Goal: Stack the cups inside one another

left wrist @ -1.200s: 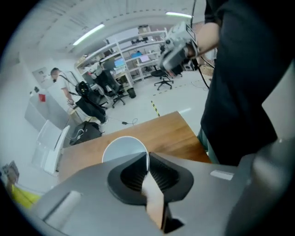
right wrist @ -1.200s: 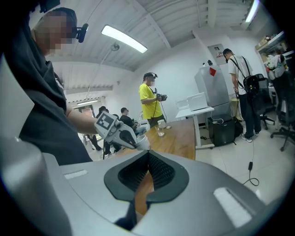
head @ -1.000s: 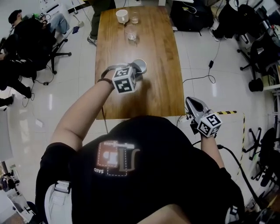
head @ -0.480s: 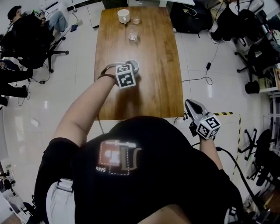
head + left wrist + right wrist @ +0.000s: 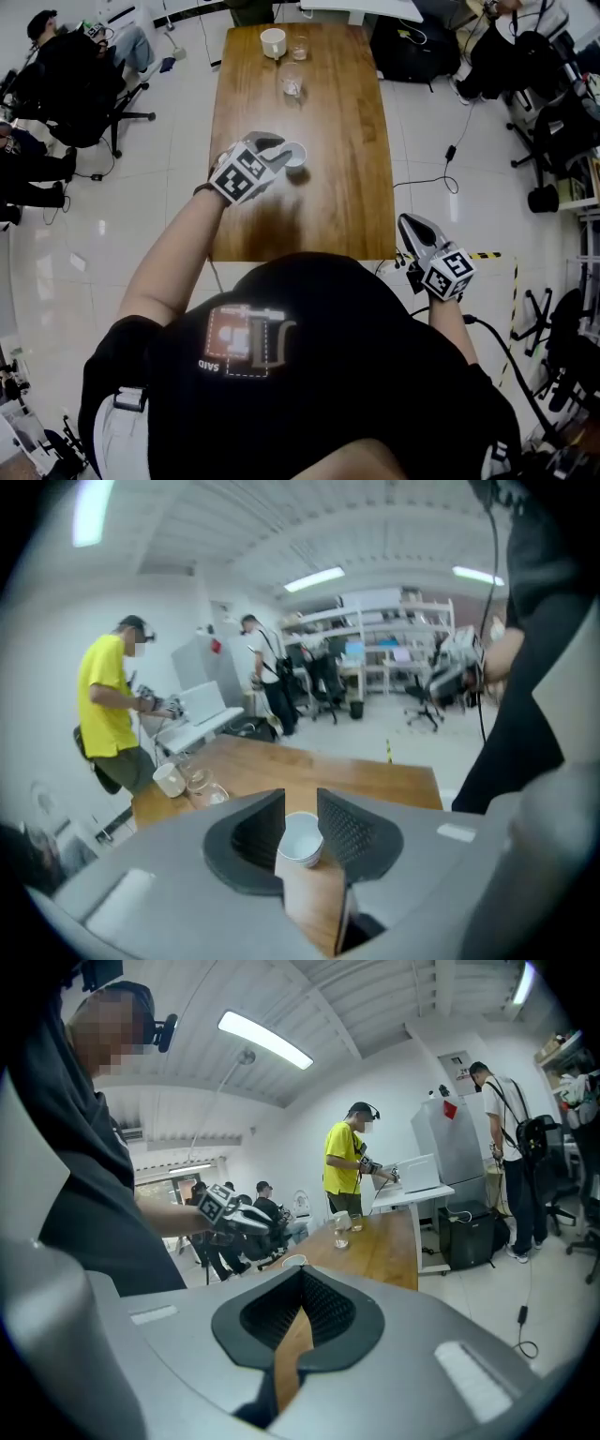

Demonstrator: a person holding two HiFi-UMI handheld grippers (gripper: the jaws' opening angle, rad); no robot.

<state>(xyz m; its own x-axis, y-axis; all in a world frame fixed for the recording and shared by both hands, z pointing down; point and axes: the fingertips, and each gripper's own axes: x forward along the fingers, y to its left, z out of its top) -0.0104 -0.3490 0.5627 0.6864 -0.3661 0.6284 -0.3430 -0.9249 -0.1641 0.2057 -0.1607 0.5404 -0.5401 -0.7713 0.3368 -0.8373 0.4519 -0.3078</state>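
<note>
Left tool [image 5: 278, 147]: released. Jaws have just been opening and now stand apart. In the left gripper view [image 5: 300, 799] the white cup [image 5: 302, 838] sits in the gap just past the tips, and the pads are not pressing on it.

Right tool [image 5: 410, 223]: lower right of the head view, off the surface's near right corner. In its own view [image 5: 302, 1274] the jaws are clenched tip to tip with nothing between them.

Surface [image 5: 333, 187]: long wooden top, running from the top edge of the head view down to mid-frame.

Person in a yellow shirt [image 5: 105, 714]: stands at the surface's far end, at the left of the left gripper view.

White cup [image 5: 295, 155]:
- Position: on the surface, just right of the left tool's tips in the head view, about mid-length and left of the centre line.
- Orientation: upright, mouth up, long axis vertical. It looks tilted in the left gripper view only because that view is rolled.
- Whether it is one cup or several nested, I cannot tell.

Far end of the surface, top of the head view, well apart from both tools:
- far white cup [image 5: 273, 41]
- clear cup [image 5: 299, 47] just to its right
- second clear cup [image 5: 292, 82] slightly below them

All three are upright.
</note>
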